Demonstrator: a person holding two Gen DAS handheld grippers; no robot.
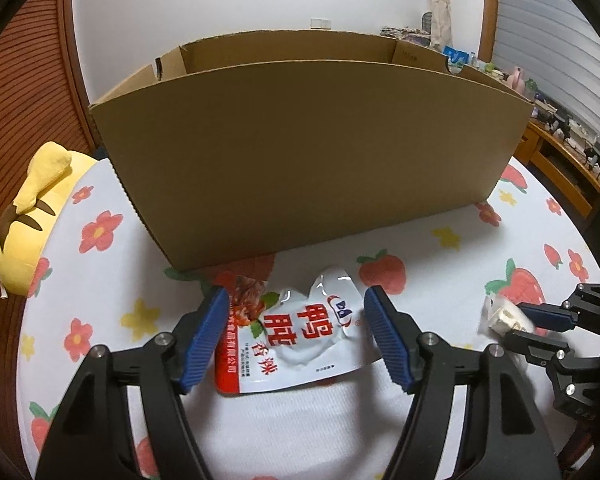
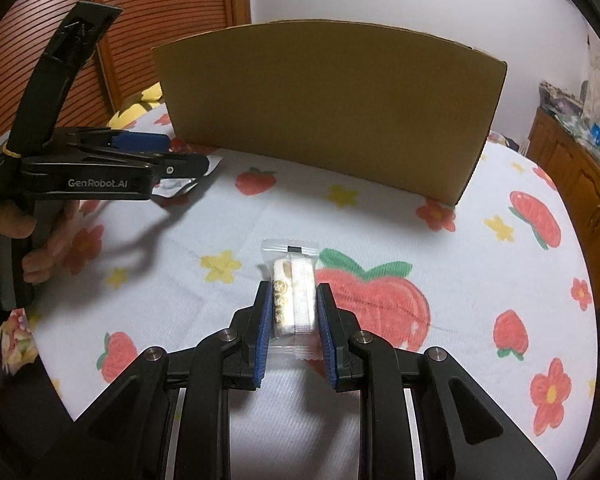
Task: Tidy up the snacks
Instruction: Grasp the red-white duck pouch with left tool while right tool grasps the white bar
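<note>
Left wrist view: crinkled silver-and-red foil snack pouch (image 1: 296, 340) flat on strawberry-print tablecloth (image 1: 452, 248), just before near wall of tall brown cardboard box (image 1: 308, 168). Left gripper (image 1: 296, 336) jaws wide, straddling pouch, pads clear of it. Light, limp, slippery; best pinched across the flat middle (judgement).

Right wrist view: right gripper (image 2: 294, 320) jaws narrow, clamped on clear-wrapped pale nougat bar (image 2: 292, 296), mid-cloth. Firm, light, film slick. Box opening visible from left only; person's hand (image 2: 28, 248) from right only.
</note>
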